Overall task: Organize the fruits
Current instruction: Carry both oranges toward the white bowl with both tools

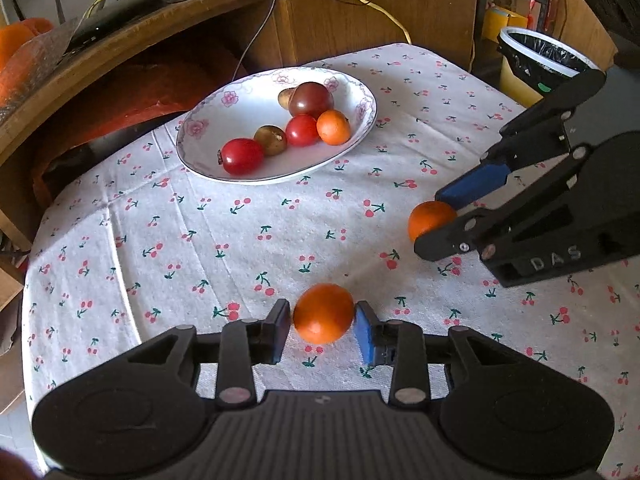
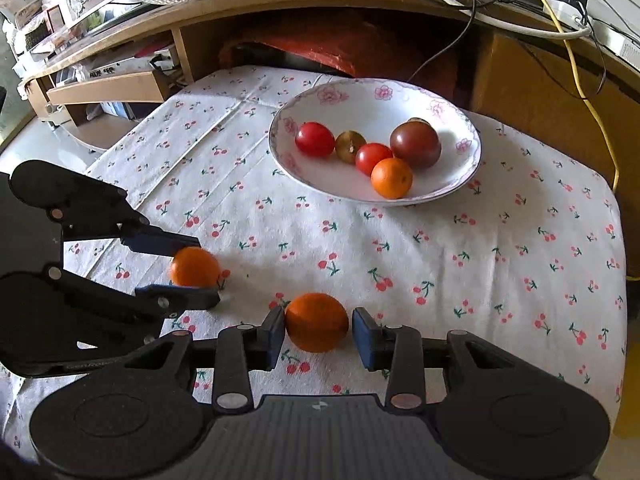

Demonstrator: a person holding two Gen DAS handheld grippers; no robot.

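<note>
Two small round oranges are lying on the cherry-print cloth, well apart from the plate. One orange [image 1: 323,313] is sitting between the left gripper's [image 1: 322,330] pads, both touching or nearly so. The other orange [image 2: 317,322] is sitting between the right gripper's [image 2: 318,334] pads, a slight gap showing at one pad. The flowered white plate [image 1: 240,98] is holding two red tomatoes, one large dark tomato, one small orange and two brownish fruits, clustered together.
</note>
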